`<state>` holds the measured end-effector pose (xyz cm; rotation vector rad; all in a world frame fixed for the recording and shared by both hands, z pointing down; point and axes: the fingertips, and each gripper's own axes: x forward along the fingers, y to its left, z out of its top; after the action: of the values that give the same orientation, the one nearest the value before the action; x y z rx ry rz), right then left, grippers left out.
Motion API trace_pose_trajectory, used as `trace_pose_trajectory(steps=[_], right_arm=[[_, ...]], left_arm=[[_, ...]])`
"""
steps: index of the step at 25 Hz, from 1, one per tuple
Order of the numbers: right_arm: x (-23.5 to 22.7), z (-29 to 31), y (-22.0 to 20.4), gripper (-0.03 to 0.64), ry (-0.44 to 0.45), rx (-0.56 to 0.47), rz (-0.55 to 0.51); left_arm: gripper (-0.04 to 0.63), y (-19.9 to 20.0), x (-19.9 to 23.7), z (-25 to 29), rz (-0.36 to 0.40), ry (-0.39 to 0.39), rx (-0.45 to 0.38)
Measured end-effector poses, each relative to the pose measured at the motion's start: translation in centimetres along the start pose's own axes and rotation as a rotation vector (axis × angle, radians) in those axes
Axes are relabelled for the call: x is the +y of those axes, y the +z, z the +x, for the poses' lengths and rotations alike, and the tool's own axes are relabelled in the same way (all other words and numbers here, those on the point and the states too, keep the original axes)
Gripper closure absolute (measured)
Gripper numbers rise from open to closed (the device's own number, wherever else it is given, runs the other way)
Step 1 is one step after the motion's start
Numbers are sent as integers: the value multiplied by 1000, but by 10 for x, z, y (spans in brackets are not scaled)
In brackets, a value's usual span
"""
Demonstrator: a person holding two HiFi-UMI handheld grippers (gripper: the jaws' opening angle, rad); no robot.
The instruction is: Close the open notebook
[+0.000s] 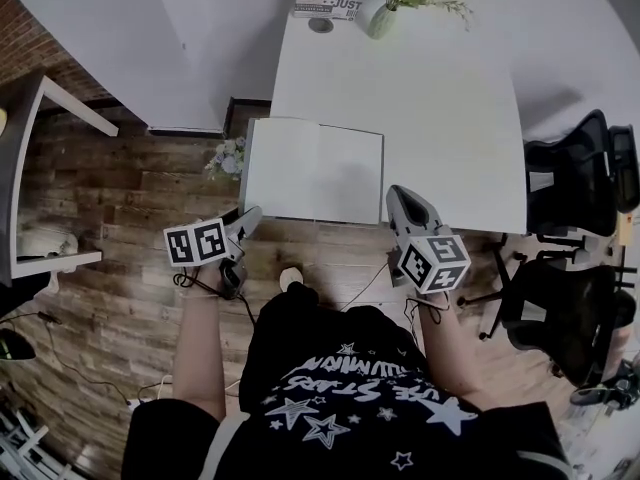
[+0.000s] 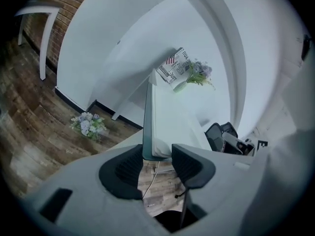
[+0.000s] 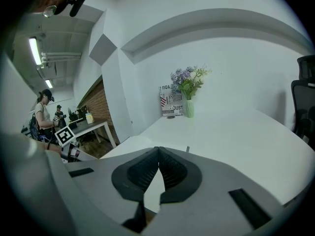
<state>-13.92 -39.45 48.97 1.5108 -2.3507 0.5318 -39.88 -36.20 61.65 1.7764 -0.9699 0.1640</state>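
We find the open notebook (image 1: 315, 168) flat at the counter's (image 1: 440, 118) near left corner, its own near left corner between the closing jaws of our left tool (image 1: 247, 218), while our right tool (image 1: 400, 196), jaws together and empty, hovers at the near edge just beside it.

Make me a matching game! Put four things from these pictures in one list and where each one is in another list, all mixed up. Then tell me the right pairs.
Things
1. notebook
2. vase of flowers
3. loose bunch of flowers
4. black office chair

Places
A. on the wooden floor, left of the table
B. at the table's far end
C. standing to the right of the table
D. lying open at the table's near left corner

Pairs: 1-D, 2-B, 3-A, 4-C
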Motion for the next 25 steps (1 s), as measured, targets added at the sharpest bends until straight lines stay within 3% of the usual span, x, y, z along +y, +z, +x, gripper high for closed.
trace_pose_trajectory(steps=[4,9,15,25], right_arm=[[-1,-5,-3,614,-8,0,10],[-4,-7,-3,614,6,-20,25],[-12,-18,3,614,55,-41,11],[-41,-35,16,614,82,-95,29]], left_arm=[[485,3,-4,-7,14,12,-25],[535,13,-13,-15,47,42,-62],[552,18,-45,-27,85,62,-148],[557,28,-115,-34,276,127,-211]])
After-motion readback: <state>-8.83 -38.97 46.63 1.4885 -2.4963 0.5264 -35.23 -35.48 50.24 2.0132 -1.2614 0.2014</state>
